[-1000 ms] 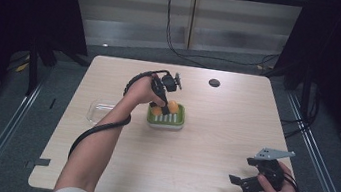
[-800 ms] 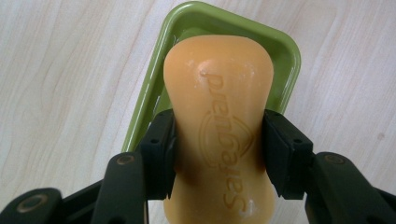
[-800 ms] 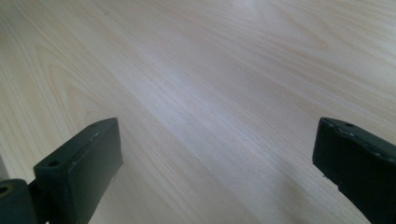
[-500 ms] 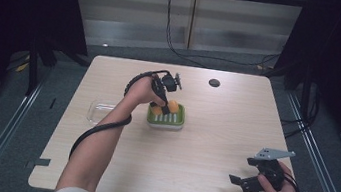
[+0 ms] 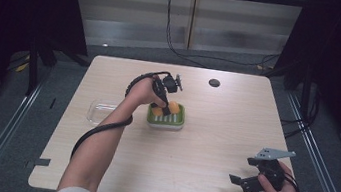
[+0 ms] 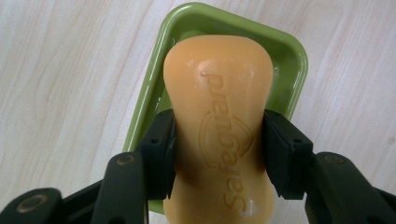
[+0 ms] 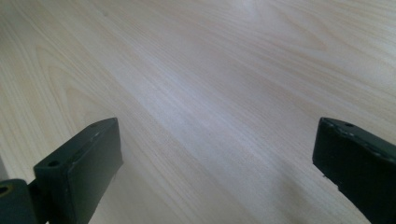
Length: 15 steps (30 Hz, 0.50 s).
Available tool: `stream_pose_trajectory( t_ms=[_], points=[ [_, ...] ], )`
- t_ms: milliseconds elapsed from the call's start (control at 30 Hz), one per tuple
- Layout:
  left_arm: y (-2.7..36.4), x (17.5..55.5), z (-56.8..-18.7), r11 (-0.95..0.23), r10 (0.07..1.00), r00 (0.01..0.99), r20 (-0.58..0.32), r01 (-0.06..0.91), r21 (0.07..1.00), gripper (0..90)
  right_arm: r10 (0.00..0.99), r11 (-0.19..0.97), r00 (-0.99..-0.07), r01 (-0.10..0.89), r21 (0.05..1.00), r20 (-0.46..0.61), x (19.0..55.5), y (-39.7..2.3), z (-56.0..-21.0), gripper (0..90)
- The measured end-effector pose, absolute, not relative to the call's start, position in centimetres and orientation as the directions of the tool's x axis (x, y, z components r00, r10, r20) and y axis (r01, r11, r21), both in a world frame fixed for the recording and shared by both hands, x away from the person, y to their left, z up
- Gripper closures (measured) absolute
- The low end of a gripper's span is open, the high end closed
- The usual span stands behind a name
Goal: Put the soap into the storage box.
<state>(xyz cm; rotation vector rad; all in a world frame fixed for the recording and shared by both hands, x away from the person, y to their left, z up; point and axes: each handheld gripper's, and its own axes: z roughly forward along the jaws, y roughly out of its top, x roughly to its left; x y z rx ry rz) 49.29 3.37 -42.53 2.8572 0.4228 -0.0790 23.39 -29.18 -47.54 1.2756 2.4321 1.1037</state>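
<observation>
**Soap bar clamped over the green dish**

So the left tongs (image 6: pixel 217 140) have a solid grip on the orange soap bar (image 6: pixel 219 112), pads pressed into both sides at the narrow waist of it. You can read the embossed lettering on the top face in the left gripper view. The soap sits right over the green soap dish (image 6: pixel 289 60), whose rim peeks out around the far end of the bar; can't tell if the bar actually touches the dish or hangs just above it. From the high view the dish (image 5: pixel 177 122) is about mid-desk, a bit left of centre, with a clear plastic tray (image 5: pixel 98 111) just to its left.

The right tongs (image 5: pixel 247 180) are way off at the near right corner of the desk (image 5: pixel 236 115), jaws spread wide with nothing between them, just bare wood grain in the right gripper view.
</observation>
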Motion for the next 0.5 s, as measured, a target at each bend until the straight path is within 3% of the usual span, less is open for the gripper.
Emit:
stream_pose_trajectory(
  t_ms=[500],
  points=[
    [3.29, 49.43, -42.91, -0.926, 0.282, 0.956, -0.087, 0.295, 0.238, 49.7, 0.771, 0.355, -0.613, 0.637, 0.684, 0.171, 23.39, -29.22, -47.55, 1.3]
  ],
)
